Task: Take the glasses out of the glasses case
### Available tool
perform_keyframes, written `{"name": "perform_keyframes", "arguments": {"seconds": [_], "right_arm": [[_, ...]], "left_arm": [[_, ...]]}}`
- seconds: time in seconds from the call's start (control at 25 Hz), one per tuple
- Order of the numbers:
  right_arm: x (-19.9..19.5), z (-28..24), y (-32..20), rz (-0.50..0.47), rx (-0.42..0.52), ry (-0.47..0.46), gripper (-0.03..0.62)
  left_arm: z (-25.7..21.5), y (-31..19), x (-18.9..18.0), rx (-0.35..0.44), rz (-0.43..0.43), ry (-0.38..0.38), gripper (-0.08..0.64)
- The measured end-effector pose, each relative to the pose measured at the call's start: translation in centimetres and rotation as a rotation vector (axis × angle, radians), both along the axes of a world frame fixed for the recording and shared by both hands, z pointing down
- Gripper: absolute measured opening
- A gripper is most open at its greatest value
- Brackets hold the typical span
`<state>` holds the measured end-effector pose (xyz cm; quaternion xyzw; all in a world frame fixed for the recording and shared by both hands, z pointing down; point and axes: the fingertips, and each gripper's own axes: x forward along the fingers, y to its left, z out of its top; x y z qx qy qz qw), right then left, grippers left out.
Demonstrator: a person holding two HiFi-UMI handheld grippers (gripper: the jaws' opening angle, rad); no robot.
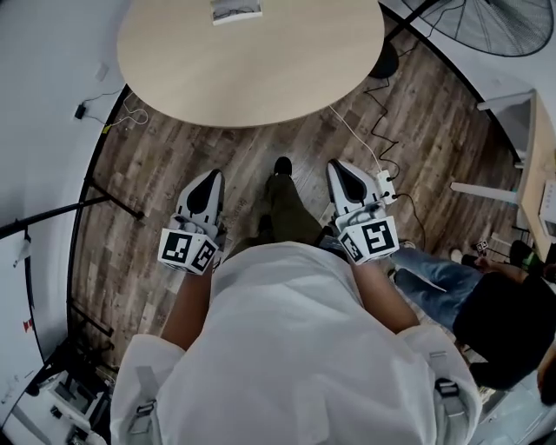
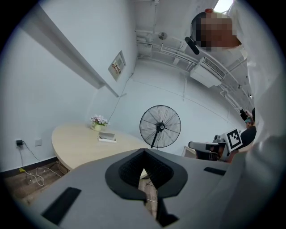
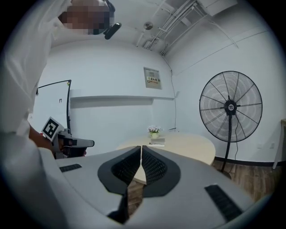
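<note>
From the head view, the person stands back from the round counter point(image 1: 261, 69), with the left gripper point(image 1: 208, 178) and right gripper point(image 1: 343, 169) held low by the waist. The glasses case point(image 1: 235, 9) lies on the counter's far side, well apart from both.

In the left gripper view the jaws are pressed together on nothing. The case sits near a small flower pot point(image 2: 98, 121).

In the right gripper view the jaws are likewise together and empty, with the case ahead. No glasses show.

To start well, step close, part the jaws, and steady the case with one gripper before the other lifts its lid.
</note>
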<state>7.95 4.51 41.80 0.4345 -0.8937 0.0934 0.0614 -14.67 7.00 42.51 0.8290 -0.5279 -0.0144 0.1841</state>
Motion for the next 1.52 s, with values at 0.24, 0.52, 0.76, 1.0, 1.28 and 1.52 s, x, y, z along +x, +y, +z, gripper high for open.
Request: {"name": "perform_keyframes", "arguments": {"seconds": [0.24,0.52,0.76,1.0,1.28,1.52], "right_arm": [[-0.8,-0.8,-8.0,-0.046,0.016,-0.042,0.026],[0.2,-1.7,-16.3,-0.055,0.034,-0.090,0.026],[1.4,-1.3,-22.3,-0.047,0.032,-0.111,0.026],[0.8,-0.5,-26.4,-0.057,0.022,-0.121,0.026],[-2.0,0.1,-29.8,-0.021,0.019,-0.095,0.026],[-3.8,0.0,-32.0,0.094,-0.002,-0.046,0.026]], "left_arm": [[-1.6,-7.1,0.1,0.003,-0.018,-0.043,0.009],[-3.6,-16.1,1.9,0.013,0.001,-0.082,0.009],[-5.3,-22.7,2.6,0.020,-0.010,-0.119,0.009],[-6.5,-27.0,1.1,0.047,-0.012,-0.176,0.009],[-7.5,-32.0,-2.7,0.084,0.059,-0.248,0.009],[-6.3,-37.9,-5.8,0.063,0.230,-0.323,0.009]]}}
